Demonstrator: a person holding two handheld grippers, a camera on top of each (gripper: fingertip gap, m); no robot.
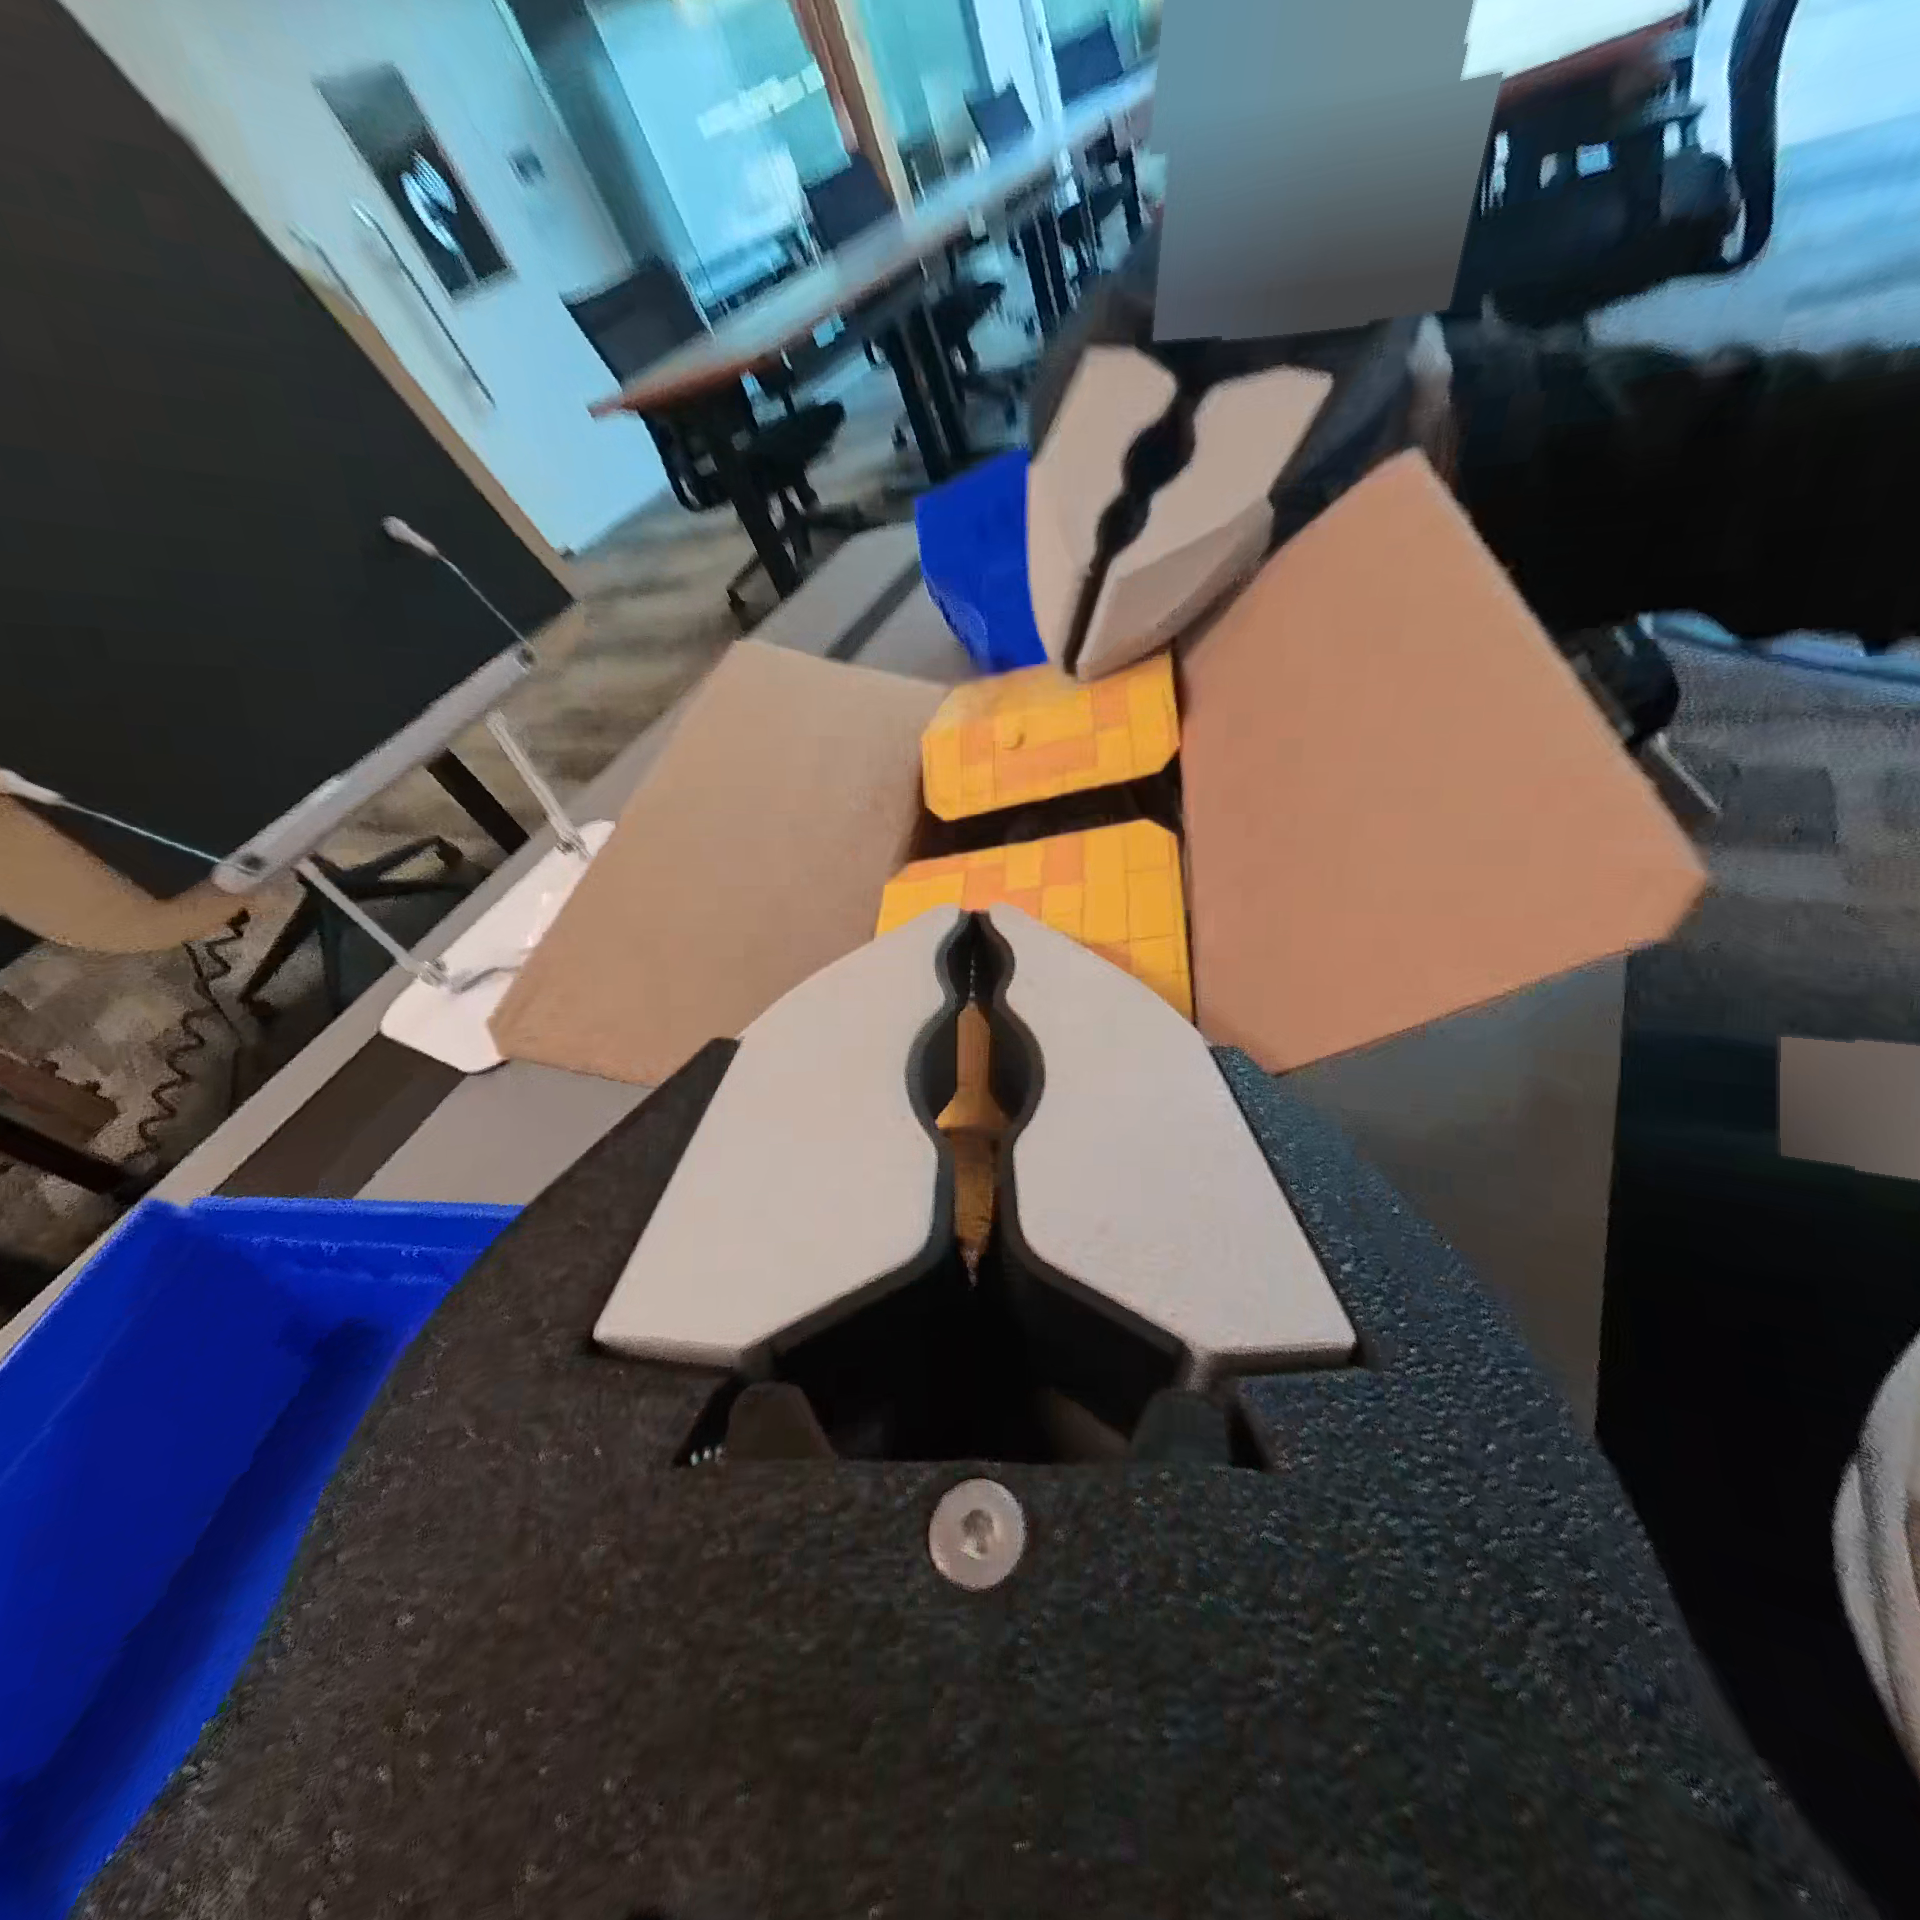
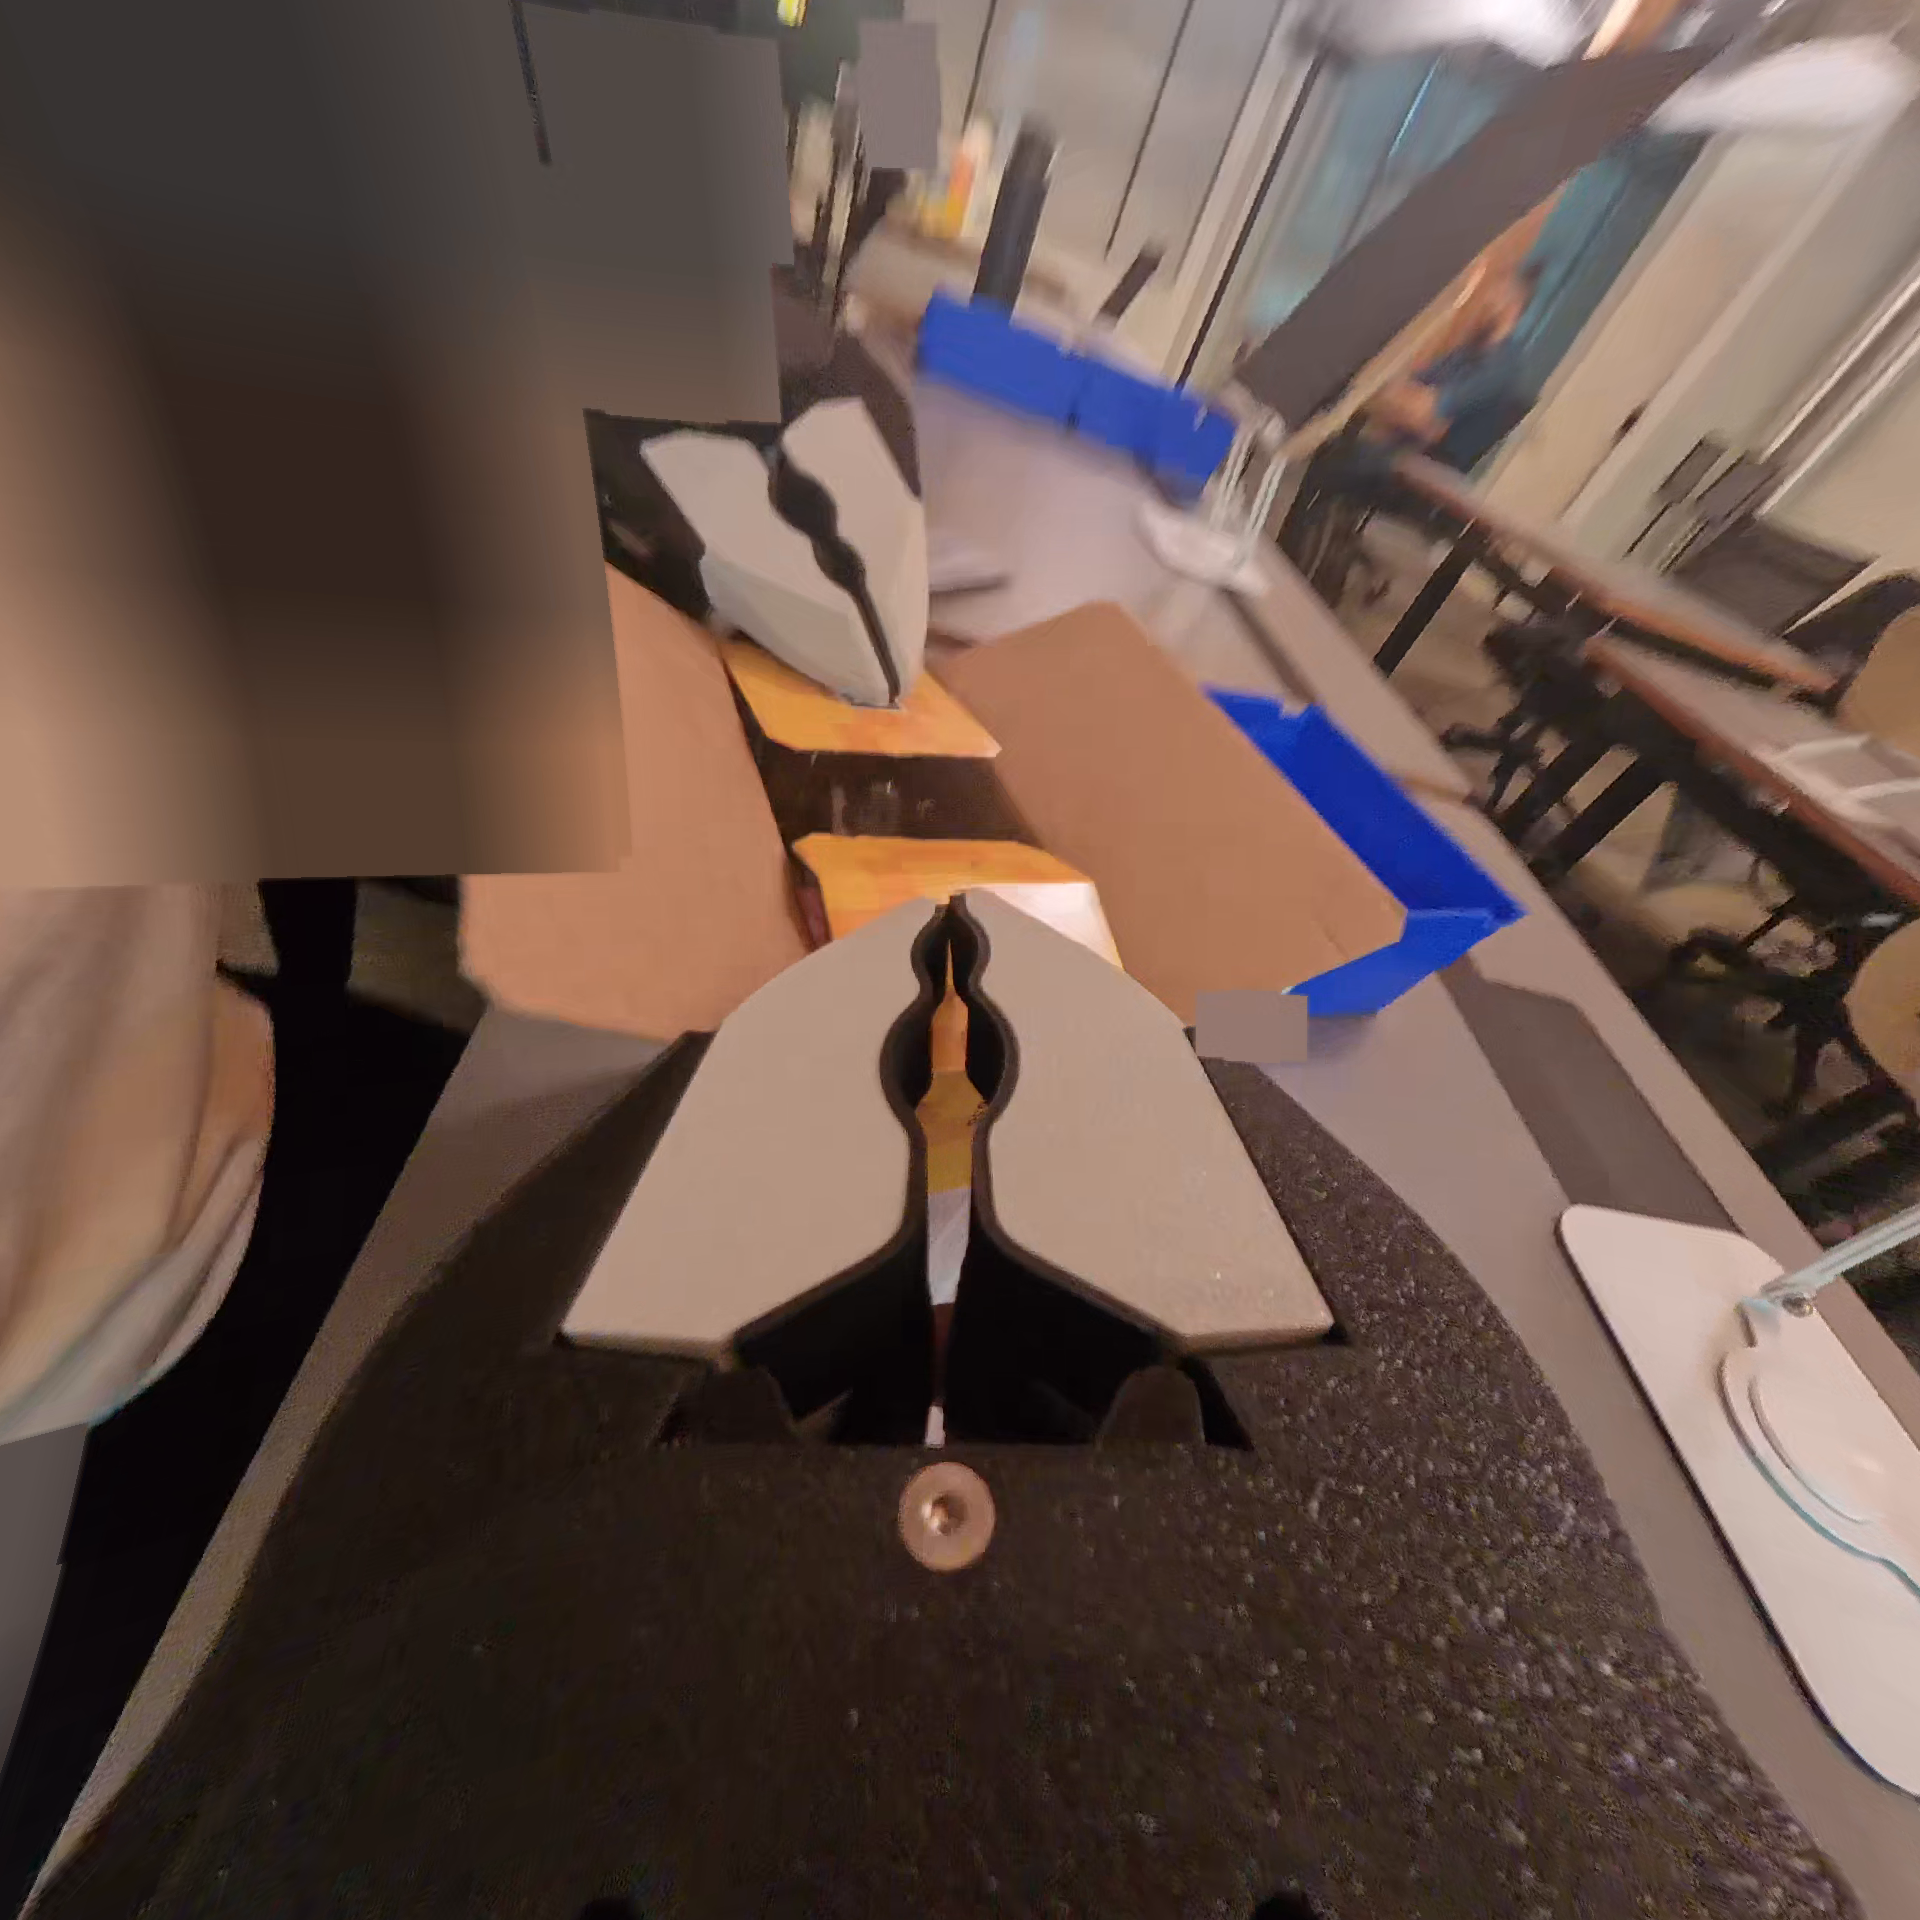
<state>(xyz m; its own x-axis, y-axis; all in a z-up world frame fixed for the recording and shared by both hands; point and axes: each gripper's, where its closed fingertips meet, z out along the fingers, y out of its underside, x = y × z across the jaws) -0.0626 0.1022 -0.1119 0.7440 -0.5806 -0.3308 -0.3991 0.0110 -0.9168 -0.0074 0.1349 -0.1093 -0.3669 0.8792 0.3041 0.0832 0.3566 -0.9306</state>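
Note:
An open cardboard box point(image 1: 727, 852) stands on a grey table, its two brown outer flaps spread wide. Its two inner flaps have an orange and yellow checked print and lie nearly folded down over the dark inside. My left gripper point(image 1: 971, 920) is shut, with its tips resting on the nearer orange flap point(image 1: 1101, 883). My right gripper point(image 1: 1075, 665) is shut, points down, and touches the farther orange flap point(image 1: 1049, 748). In the right wrist view my right gripper point(image 2: 951, 904) sits on its near orange flap point(image 2: 914, 862), and the left gripper point(image 2: 883, 696) presses the opposite flap point(image 2: 914, 727).
A blue bin point(image 1: 156, 1455) stands at the near left and another point(image 1: 977, 561) behind the box. A blue bin point(image 2: 1371, 831) also lies beside a brown flap point(image 2: 1143, 790). A white lamp base point(image 2: 1714, 1403) sits on the table. Desks and chairs stand beyond. A person stands far back point(image 2: 1496, 343). My right fingertips sit around 8 centimetres from my left ones.

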